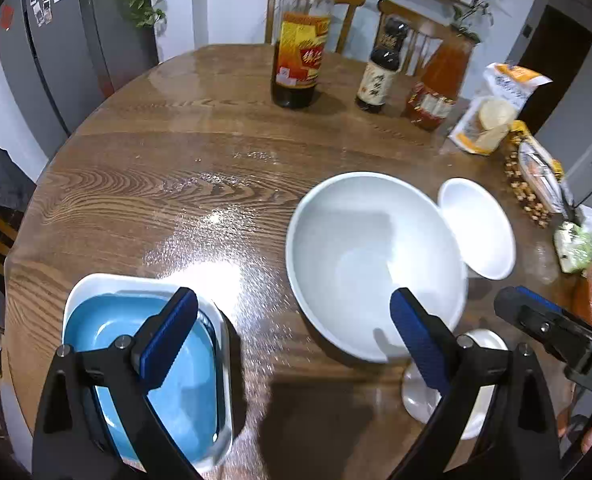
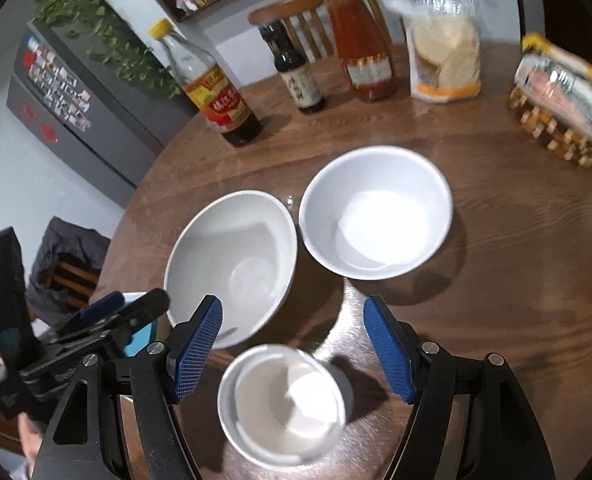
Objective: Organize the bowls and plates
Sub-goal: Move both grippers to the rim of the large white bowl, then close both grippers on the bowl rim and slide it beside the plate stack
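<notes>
Wooden table [image 1: 176,152]; small bowl [image 1: 419,396] half hidden behind left tool [image 1: 292,336].

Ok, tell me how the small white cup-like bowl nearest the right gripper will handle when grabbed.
The small white bowl looks glazed and glossy, so the pads may slip on it. It seems stiff and probably breakable, so squeeze gently. It stands upright on the table with a wide mouth, so it is unlikely to tip.
</notes>
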`<state>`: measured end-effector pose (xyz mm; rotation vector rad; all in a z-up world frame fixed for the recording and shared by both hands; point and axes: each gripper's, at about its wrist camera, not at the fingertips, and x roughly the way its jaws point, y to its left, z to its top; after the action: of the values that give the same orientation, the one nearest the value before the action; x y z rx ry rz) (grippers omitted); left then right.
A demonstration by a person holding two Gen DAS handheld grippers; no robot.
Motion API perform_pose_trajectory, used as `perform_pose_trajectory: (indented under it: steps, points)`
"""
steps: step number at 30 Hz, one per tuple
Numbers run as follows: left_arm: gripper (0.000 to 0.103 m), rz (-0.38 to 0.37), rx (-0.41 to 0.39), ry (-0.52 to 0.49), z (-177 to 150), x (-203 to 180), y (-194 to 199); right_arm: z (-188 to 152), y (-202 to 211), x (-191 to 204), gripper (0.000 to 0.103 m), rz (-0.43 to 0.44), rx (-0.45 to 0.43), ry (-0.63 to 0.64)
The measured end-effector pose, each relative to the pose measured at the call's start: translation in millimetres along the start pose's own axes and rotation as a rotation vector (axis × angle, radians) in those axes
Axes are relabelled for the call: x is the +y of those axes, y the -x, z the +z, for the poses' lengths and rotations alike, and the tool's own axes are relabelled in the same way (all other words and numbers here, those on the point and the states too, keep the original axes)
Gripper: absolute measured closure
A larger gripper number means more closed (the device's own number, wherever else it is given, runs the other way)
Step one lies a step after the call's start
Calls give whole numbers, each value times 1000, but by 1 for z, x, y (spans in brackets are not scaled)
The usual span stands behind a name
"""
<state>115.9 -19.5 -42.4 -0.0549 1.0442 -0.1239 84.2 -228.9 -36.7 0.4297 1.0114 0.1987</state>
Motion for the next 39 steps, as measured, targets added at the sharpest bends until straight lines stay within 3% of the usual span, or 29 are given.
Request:
perform_pose_trajectory:
  steps: [6,8,9,11,13,16,18,28,39]
  points:
    - [14,9,43,9,5,2,-21,4,-26,-6,29,29,68,-19]
    - [30,0,52,8,6,1,-26,4,-31,-3,30,26,77,-6]
    - [35,-1,62,10,7,-1,-30,5,-32,-1,33,20,78,5]
    - [51,-14,88,9,8,-2,-37,7,-36,2,49,19,84,20]
    - [61,-12,106,-3,8,-4,-43,9,-41,3,56,33,98,28]
    - [79,-21,118,-11,8,-5,-48,10,-48,9,73,35,115,53]
    - [87,-31,122,-27,8,-7,-49,11,-51,12,76,20,123,73]
    - [84,-2,70,-35,-4,10,-17,9,-47,48,78,11,150,197]
    - [78,-1,106,-23,-32,12,-11,3,-57,68,78,-27,213,288]
